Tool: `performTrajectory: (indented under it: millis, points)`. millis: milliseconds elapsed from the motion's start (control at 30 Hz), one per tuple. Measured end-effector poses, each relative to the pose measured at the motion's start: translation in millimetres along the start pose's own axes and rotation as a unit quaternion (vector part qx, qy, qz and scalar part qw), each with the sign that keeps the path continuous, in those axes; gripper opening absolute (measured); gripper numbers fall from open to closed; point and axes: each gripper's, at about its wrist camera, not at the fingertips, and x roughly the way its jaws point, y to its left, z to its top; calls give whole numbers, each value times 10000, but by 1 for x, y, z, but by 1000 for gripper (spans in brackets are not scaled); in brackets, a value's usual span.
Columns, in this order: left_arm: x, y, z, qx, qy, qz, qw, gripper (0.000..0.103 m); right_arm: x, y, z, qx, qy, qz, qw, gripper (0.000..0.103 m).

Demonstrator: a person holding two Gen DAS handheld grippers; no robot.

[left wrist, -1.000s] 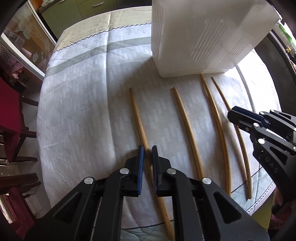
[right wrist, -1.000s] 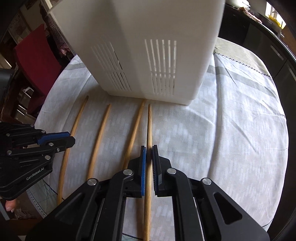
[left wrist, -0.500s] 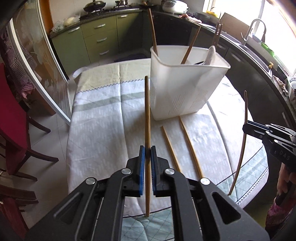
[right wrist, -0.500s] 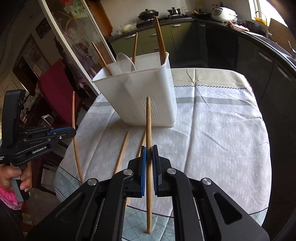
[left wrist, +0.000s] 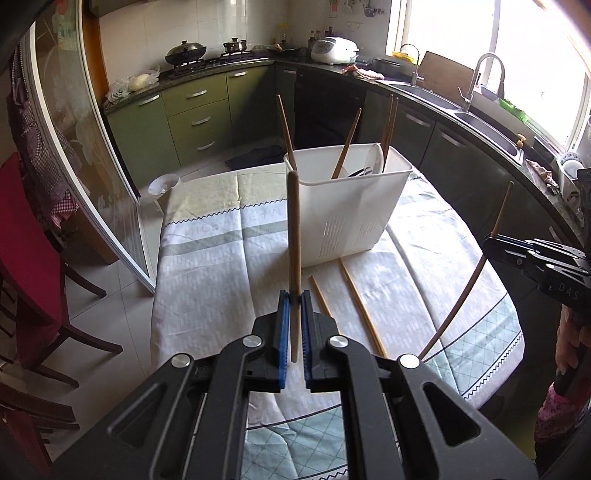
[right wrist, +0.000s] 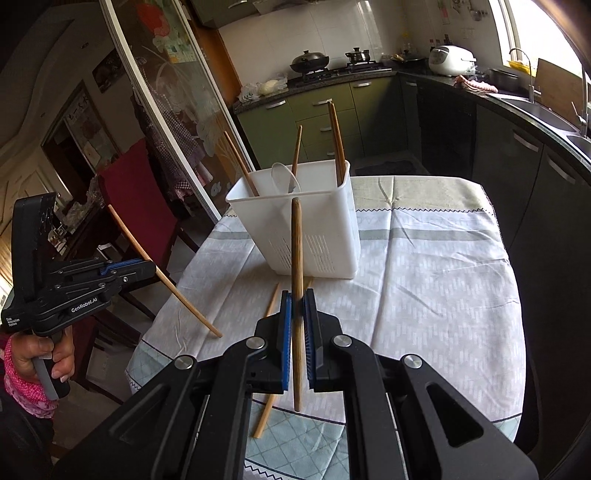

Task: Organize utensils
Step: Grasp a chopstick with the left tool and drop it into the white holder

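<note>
The left claw (left wrist: 291, 295) clamps one thin wooden chopstick (left wrist: 294, 236); the right claw (right wrist: 297, 295) clamps another (right wrist: 297, 251). Both are raised above the cloth-covered bench (left wrist: 221, 258), near the white plastic utensil holder (left wrist: 347, 210).

Holder (left wrist: 347, 218) walls are opaque: lower ends of the chopsticks (left wrist: 345, 146) standing inside are hidden, same for the white spoon (right wrist: 284, 179). Right gripper (left wrist: 491, 242) is cut off at the left-wrist frame edge. Far counter bottles (left wrist: 319, 35) too small to identify.
</note>
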Motion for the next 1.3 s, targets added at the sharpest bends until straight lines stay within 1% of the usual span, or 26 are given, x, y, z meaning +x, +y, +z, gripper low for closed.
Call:
performTrajectory:
  millis: [233,433,500,567,667,767,833,867,933,1100,1200,1300]
  points:
    - [-10,-7,21,14,-163,-128,9998,6,-19,10,25,-118,-287,30,9995,7]
    - [-39,-9,59,-63,-389,-433,9983,6,-54,14,57,-150,-760,79,9970,7]
    - [-52,-9,75,-79,-555,-488,9972,6,-64,11,68,-121,-900,80,9958,7]
    - [-66,-9,91,-97,-780,-465,9958,6,-71,9,76,-103,-987,51,9950,7]
    - [-81,-11,113,-146,-1097,-472,9927,6,-77,6,84,-104,-1036,39,9946,7]
    - [-84,-12,133,-208,-1328,-494,9897,6,-76,3,87,-105,-1028,11,9946,7]
    - [-78,-14,144,-249,-1420,-438,9886,6,-75,1,88,-91,-1012,15,9948,7]
    - [-70,-14,148,-264,-1427,-383,9887,6,-74,1,88,-84,-1005,11,9949,7]
    - [-50,-14,155,-299,-1321,-303,9903,6,-73,-1,88,-68,-988,7,9951,7]
    - [8,-12,157,-391,-824,-259,9955,6,-73,-7,94,13,-1049,18,9945,7]
    - [36,-12,153,-377,-556,-196,9975,6,-77,-9,103,107,-1206,99,9926,7]
    - [60,-11,147,-376,-286,-184,9987,6,-83,-11,118,211,-1516,127,9881,7]
